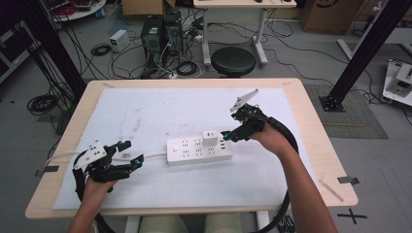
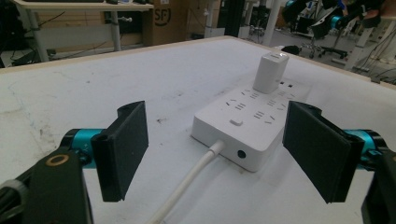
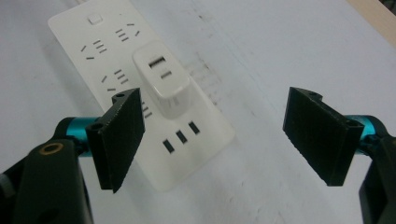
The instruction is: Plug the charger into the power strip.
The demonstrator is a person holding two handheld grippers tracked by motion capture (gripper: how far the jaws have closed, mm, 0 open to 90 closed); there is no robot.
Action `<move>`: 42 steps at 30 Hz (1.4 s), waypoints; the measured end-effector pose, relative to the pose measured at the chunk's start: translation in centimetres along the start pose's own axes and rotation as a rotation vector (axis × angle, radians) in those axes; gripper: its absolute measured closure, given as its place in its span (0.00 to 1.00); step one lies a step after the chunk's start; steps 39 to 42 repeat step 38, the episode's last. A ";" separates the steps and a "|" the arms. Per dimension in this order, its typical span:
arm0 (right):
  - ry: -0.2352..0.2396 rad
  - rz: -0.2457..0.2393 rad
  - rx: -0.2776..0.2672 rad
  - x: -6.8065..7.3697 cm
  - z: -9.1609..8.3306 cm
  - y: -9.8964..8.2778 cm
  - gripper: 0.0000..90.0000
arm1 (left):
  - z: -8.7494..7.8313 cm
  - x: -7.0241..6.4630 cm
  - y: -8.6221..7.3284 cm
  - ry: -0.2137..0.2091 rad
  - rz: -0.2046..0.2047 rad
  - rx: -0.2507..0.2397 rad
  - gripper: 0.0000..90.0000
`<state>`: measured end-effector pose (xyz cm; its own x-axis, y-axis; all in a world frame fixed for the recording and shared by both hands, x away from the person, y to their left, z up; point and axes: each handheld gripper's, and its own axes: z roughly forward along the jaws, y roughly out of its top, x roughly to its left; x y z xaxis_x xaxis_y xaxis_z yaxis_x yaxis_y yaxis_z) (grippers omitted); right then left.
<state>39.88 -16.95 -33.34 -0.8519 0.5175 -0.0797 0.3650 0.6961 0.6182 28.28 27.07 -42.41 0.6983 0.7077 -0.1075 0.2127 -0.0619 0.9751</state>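
A white power strip (image 1: 199,150) lies flat in the middle of the white sheet (image 1: 145,116). A white USB charger (image 1: 210,138) stands plugged into it. My right gripper (image 1: 227,136) hovers just right of the charger, open, with nothing between its jaws. In the right gripper view the charger (image 3: 161,79) and the strip (image 3: 116,60) sit ahead of the open right gripper (image 3: 219,135), beside its left pad. My left gripper (image 1: 132,153) rests at the front left, open, facing the strip's cable end. Seen from the left gripper (image 2: 219,149), the strip (image 2: 247,126), its cable (image 2: 187,182) and the charger (image 2: 271,71) lie ahead.
The sheet covers most of a wooden table (image 1: 311,126). A black round stool (image 1: 233,60) stands beyond the far edge. Computer towers (image 1: 160,31) and loose cables lie on the floor behind. Black frame posts rise at the left and right.
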 end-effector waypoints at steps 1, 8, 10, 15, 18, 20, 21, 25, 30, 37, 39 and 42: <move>-0.011 0.014 -0.011 0.0 -0.4 -0.6 0.23 | 0.0 0.0 0.0 0.001 -0.002 -0.003 0.25; -0.108 0.122 -0.108 0.3 -2.7 -4.9 0.23 | -0.3 0.2 0.3 0.012 -0.016 -0.022 0.25; -0.143 0.148 -0.145 0.5 -3.1 -6.1 0.23 | -0.4 0.4 0.4 0.016 -0.021 -0.034 0.25; -0.193 0.205 -0.240 1.0 -3.9 -8.7 0.23 | -0.6 0.7 0.6 0.035 -0.012 -0.039 0.25; -0.217 0.231 -0.268 1.2 -4.1 -9.9 0.23 | -0.7 0.7 0.7 0.034 -0.004 -0.039 0.25; -0.229 0.251 -0.283 1.4 -4.3 -10.4 0.23 | -0.7 0.6 0.7 0.030 -0.002 -0.037 0.25; -0.234 0.253 -0.293 1.4 -4.4 -10.6 0.23 | -0.6 0.6 0.7 0.031 -0.002 -0.037 0.25; -0.251 0.263 -0.308 1.6 -4.7 -11.1 0.23 | -0.6 0.5 0.7 0.033 -0.010 -0.040 0.25; -0.258 0.258 -0.316 2.0 -4.7 -11.3 0.23 | -0.6 0.2 0.7 0.027 -0.005 -0.039 0.25; -0.264 0.258 -0.320 2.3 -4.4 -11.3 0.23 | -1.0 0.5 0.7 0.035 -0.014 -0.045 0.25; -0.264 0.261 -0.319 2.3 -4.4 -11.3 0.23 | -1.0 0.5 0.7 0.035 -0.014 -0.045 0.25; -0.264 0.261 -0.319 2.3 -4.4 -11.3 0.23 | -1.0 0.5 0.7 0.035 -0.014 -0.045 0.25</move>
